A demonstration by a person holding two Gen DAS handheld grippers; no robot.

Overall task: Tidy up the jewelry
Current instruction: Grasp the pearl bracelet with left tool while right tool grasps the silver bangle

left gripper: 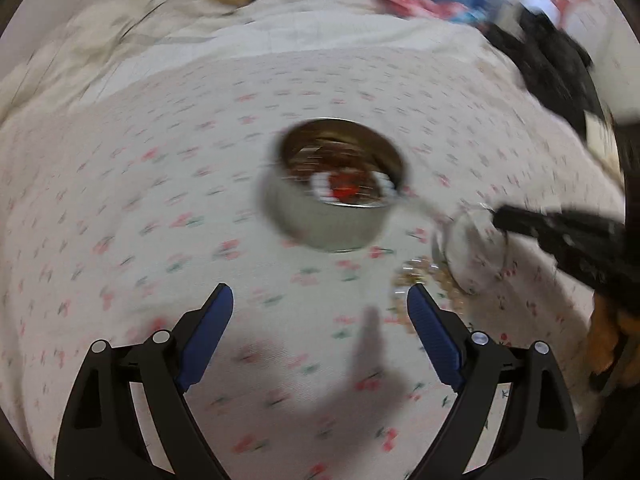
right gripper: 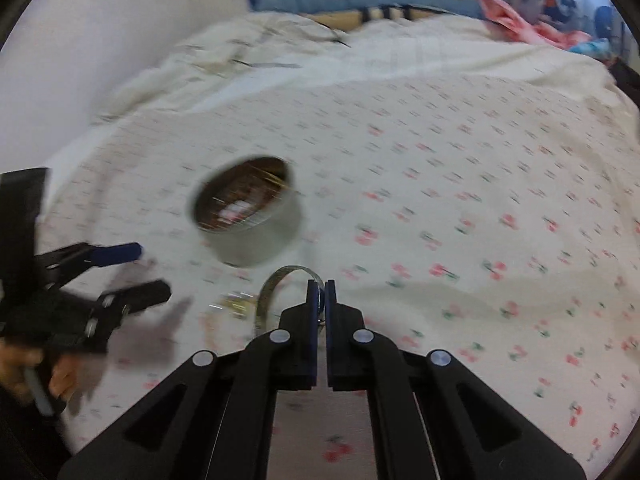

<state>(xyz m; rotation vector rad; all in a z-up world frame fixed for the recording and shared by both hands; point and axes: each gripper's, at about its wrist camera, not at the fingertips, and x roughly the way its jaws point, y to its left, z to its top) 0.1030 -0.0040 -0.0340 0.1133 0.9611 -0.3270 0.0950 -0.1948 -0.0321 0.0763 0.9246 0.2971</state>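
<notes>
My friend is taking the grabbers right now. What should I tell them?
Right gripper: shut on a silver bangle, just off the cherry-print bedsheet.
Left gripper: open, holding nothing.
Round metal tin: stands open on the sheet ahead of both grippers, with some jewelry already inside, too blurred to name.
Gold-coloured chain pile: loose on the sheet, between the tin and the grippers.
Done: some pieces are in the tin; the bangle is gripped.
Left: probably put the bangle in the tin, then pick up the chain pile.
</notes>
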